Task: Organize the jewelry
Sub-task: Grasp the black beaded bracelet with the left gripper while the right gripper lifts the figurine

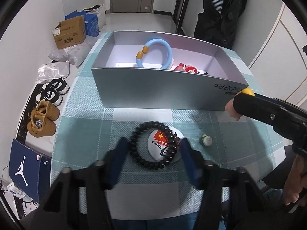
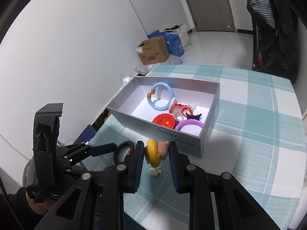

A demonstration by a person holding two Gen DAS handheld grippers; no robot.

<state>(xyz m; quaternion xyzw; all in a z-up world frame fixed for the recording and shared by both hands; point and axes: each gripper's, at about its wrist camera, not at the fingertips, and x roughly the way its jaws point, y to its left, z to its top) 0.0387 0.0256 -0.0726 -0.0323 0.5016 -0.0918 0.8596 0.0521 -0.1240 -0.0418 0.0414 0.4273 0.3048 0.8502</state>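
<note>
The box (image 2: 203, 140) is sitting on the table (image 2: 249, 153), and the right gripper (image 2: 156, 154) is clamping a yellow ring (image 2: 152, 156) just short of its near wall; a low lift risks snagging that wall. The left gripper (image 1: 153, 149) is straddling the bead bracelet (image 1: 153, 145), jaws part-open with pads not yet pressing, so the badge (image 1: 163, 147) beneath risks being dragged along.

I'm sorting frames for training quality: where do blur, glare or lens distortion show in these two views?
Left wrist view: the left gripper fingers are smeared by motion, while the black bead bracelet stays sharp; the silver box edges bow from the fisheye. Right wrist view: crisp overall, with a bright washed-out patch on the box floor.
</note>
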